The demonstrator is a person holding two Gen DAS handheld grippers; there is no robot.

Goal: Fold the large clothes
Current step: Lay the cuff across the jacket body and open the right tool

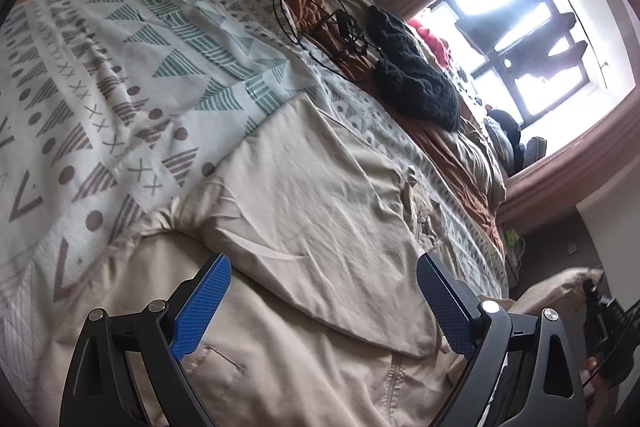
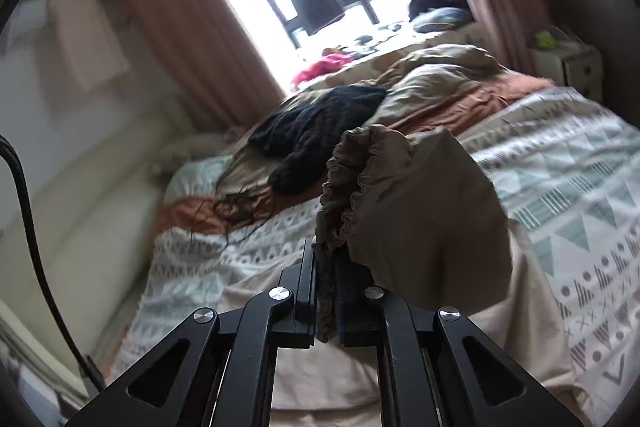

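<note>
In the left wrist view, the left tongs point(image 1: 323, 301) are hanging spread wide over the beige garment point(image 1: 304, 195), and nothing is between the blue pads point(image 1: 202, 307). The garment is lying on the patterned blanket point(image 1: 120, 67) on the bed, with one flap already lying over its middle. At 4 o'clock, at the bed's edge, a bit of the same beige cloth is sticking up by the right tongs point(image 1: 596, 297), which are small and dark there. A black knit thing point(image 1: 416, 75) and a tangle of black wire point(image 1: 320, 23) are sitting at 1 o'clock, well apart from the garment.

In the right wrist view, the right tongs point(image 2: 326, 291) are pressed together and pinching the beige garment's point(image 2: 420, 211) ruffled stretchy edge point(image 2: 352, 167), which is standing up in front of the camera. The rest of the cloth is trailing down toward 5 o'clock.

I think the step in hand is lifting one end to fold it over. Next, that end needs carrying across and laying flat, with the left tongs holding down or smoothing the fold.

There is open blanket at 3 o'clock for the fold. The bed's edge is dropping away at 8 o'clock, so cloth could slide off there
</note>
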